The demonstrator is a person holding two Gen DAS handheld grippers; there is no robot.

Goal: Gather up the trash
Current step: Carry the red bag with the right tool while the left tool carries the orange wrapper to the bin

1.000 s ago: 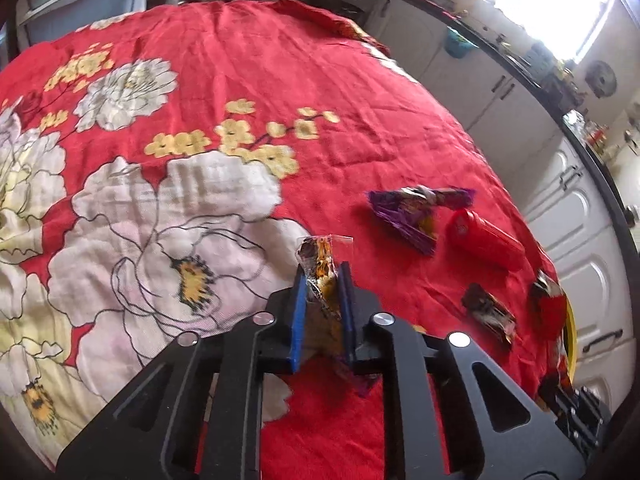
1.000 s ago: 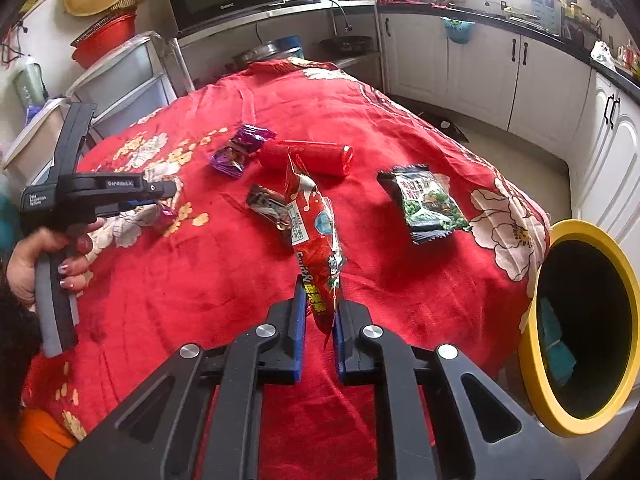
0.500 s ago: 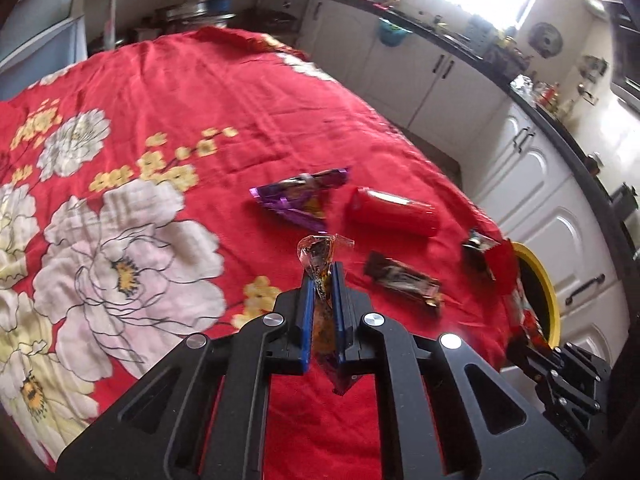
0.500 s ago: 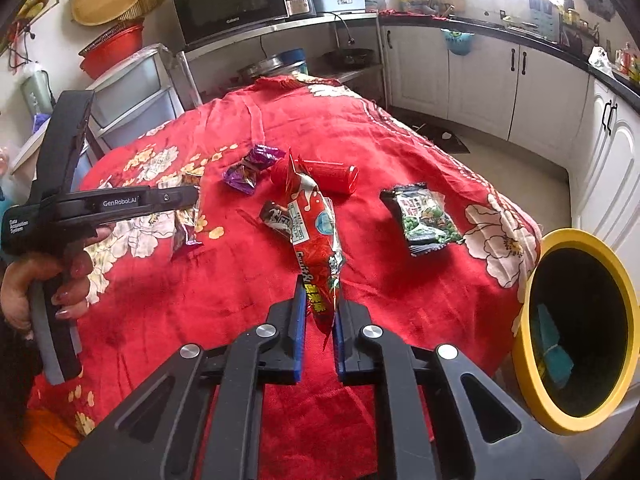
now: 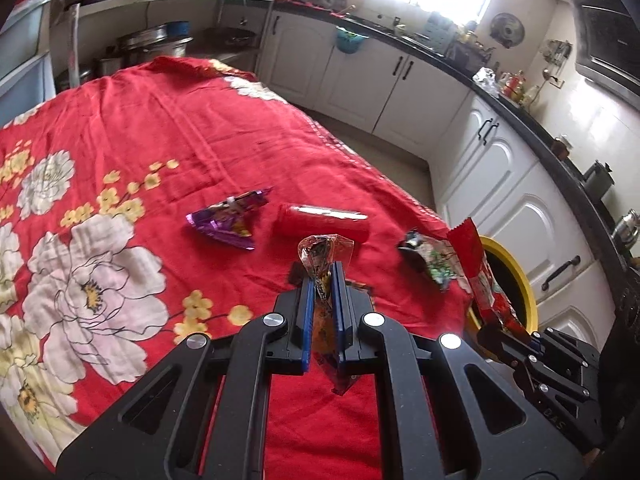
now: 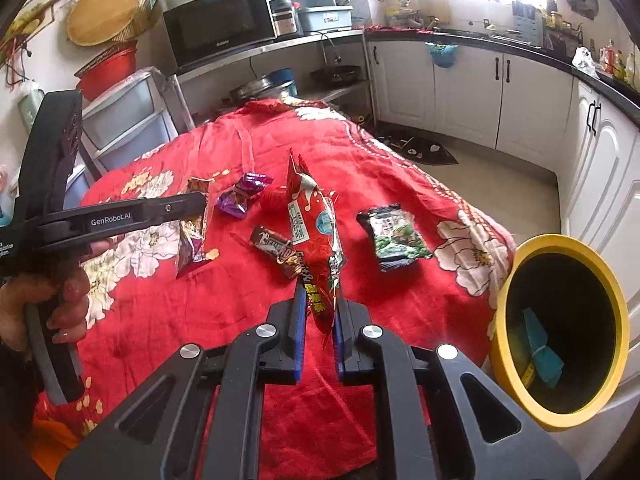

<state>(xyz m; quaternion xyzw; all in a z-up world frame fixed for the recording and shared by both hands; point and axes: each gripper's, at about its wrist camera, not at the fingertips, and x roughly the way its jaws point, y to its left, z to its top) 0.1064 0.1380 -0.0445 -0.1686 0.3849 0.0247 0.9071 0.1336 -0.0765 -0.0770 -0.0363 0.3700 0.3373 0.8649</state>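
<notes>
My left gripper is shut on a clear orange-brown candy wrapper, held above the red flowered tablecloth. It also shows in the right wrist view. My right gripper is shut on a red snack wrapper, held above the table left of the yellow trash bin. On the cloth lie a purple wrapper, a red tube, a dark chocolate wrapper and a green-black packet.
The bin stands off the table's right edge and holds a teal scrap. White cabinets and a black counter run behind. A microwave and plastic drawers stand at the back left.
My left gripper has carried the candy wrapper right, toward the other wrappers and the bin. The right gripper has held the red wrapper almost still, drifting slightly.
</notes>
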